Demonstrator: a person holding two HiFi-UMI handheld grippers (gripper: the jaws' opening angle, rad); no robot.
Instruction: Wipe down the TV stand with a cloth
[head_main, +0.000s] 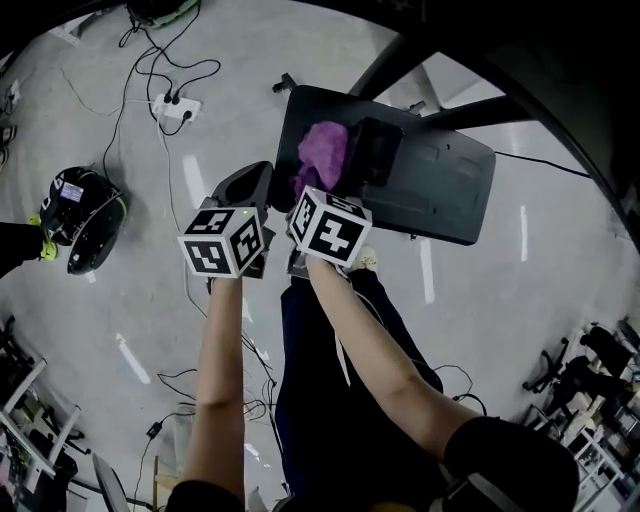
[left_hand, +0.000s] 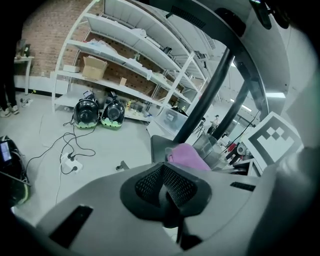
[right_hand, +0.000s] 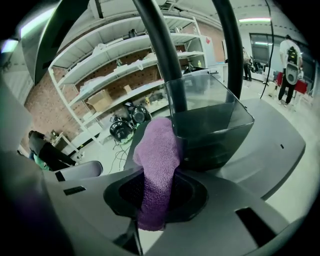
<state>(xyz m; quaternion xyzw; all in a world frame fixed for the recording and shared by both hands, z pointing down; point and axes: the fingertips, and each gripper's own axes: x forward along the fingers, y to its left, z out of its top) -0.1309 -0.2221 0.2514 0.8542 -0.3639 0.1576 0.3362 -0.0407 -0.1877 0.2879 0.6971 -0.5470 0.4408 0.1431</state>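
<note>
Right gripper (right_hand: 152, 205) is clamped tight on the purple cloth (right_hand: 156, 160). The cloth sticks up out of the jaws in a fat roll, and its far end is bunched against the near left corner of a smoky see-through bin (right_hand: 212, 125). That bin sits on the flat dark base of the TV stand (right_hand: 272, 145), with two black poles (right_hand: 160, 45) rising right behind it. From the head view the cloth is over the left end of the base, so it's at the stand, still in the gripper.

Left gripper (left_hand: 167, 207) has its jaws closed together with nothing in them. It hangs just left of the right one, about at the base's left edge, over the grey floor (head_main: 480, 300).

Other stuff around: a white power strip (head_main: 172, 105) with cables trailing off it on the floor at far left, and a black helmet (head_main: 85, 215) lying further left. White shelving (left_hand: 125, 55) stands against a brick wall in the background.
</note>
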